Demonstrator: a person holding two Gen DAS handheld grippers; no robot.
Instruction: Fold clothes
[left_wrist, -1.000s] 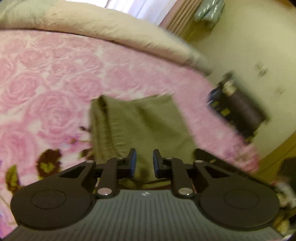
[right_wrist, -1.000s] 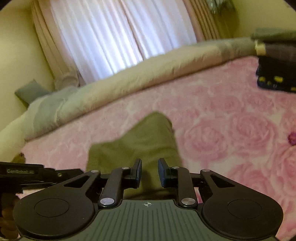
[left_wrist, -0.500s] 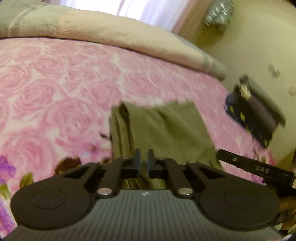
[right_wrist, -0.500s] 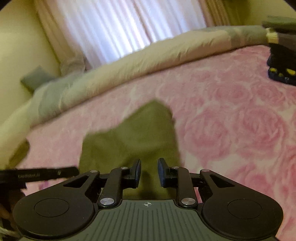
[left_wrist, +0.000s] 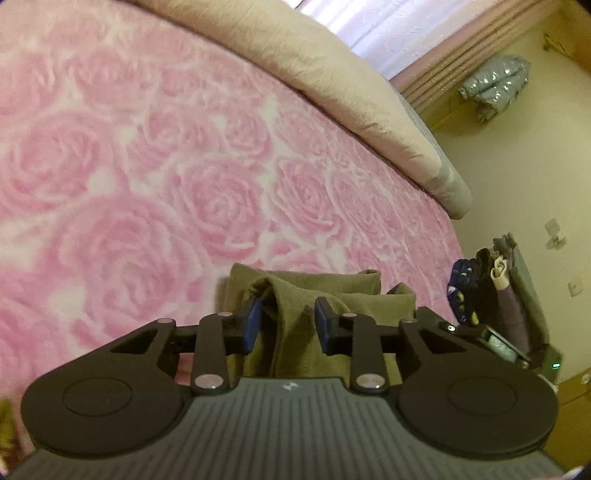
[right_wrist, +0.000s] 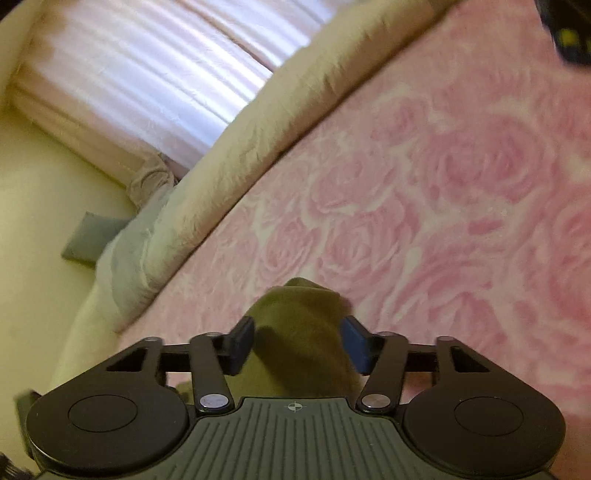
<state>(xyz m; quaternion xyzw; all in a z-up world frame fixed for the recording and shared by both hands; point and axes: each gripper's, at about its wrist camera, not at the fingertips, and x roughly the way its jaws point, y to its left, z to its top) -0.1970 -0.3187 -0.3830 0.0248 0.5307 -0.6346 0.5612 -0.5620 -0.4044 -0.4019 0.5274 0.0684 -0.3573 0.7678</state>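
An olive-green garment (left_wrist: 332, 291) lies folded on the pink rose bedspread (left_wrist: 147, 184). In the left wrist view, my left gripper (left_wrist: 288, 324) is open low over its near end, and a raised fold of the cloth stands between the blue-padded fingers. In the right wrist view, the same garment (right_wrist: 299, 314) bulges up between the widely spread fingers of my right gripper (right_wrist: 299, 345), which is open. The gripper bodies hide the near part of the cloth in both views.
A rolled beige duvet (left_wrist: 332, 74) runs along the far side of the bed, below the curtains (right_wrist: 166, 74). A stack of folded dark clothes (left_wrist: 495, 291) sits at the bed's right end. A grey cushion (right_wrist: 92, 236) lies against the wall.
Both grippers have opened wider; the left one had narrowed half a second ago. Both cameras have tilted and dropped closer to the olive garment, which now bunches between the fingers.
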